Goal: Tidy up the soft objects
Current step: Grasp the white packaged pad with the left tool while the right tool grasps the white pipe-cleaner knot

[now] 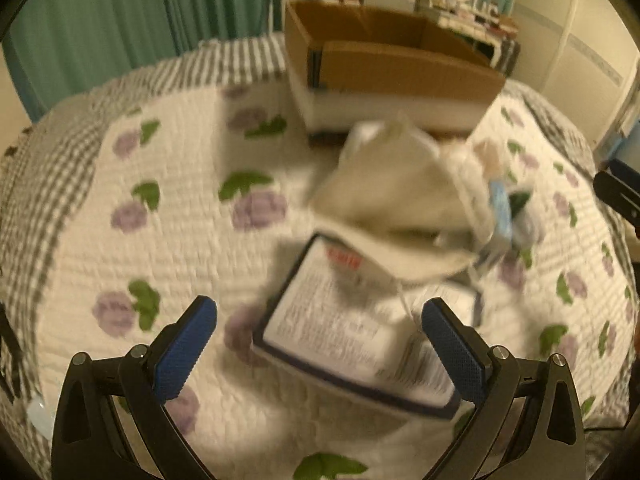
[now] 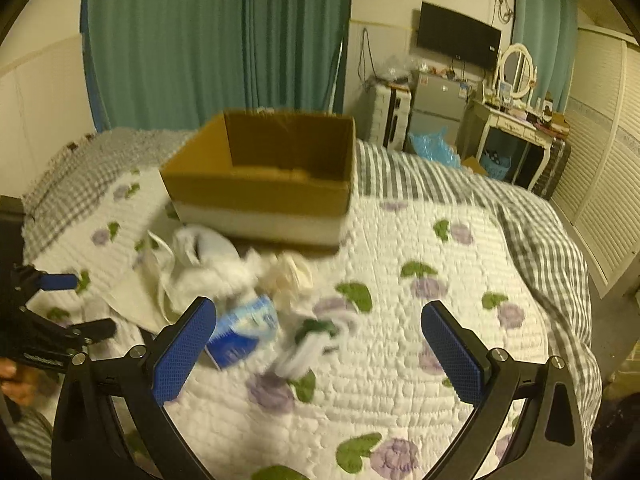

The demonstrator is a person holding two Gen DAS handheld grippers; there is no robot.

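Observation:
A heap of soft items lies on the quilted bed in front of an open cardboard box. A cream cloth tops the heap, with white fabric beside it. Under the cloth rests a flat printed package with a dark border. A small blue-and-white pack and a green-and-white item sit at the heap's near side. My left gripper is open over the printed package, nothing held. My right gripper is open above the green-and-white item. The left gripper also shows at the left edge.
The bed carries a white quilt with purple flowers and a grey checked blanket. Teal curtains hang behind. A dresser with a mirror, a wall screen and a small fridge stand beyond the bed.

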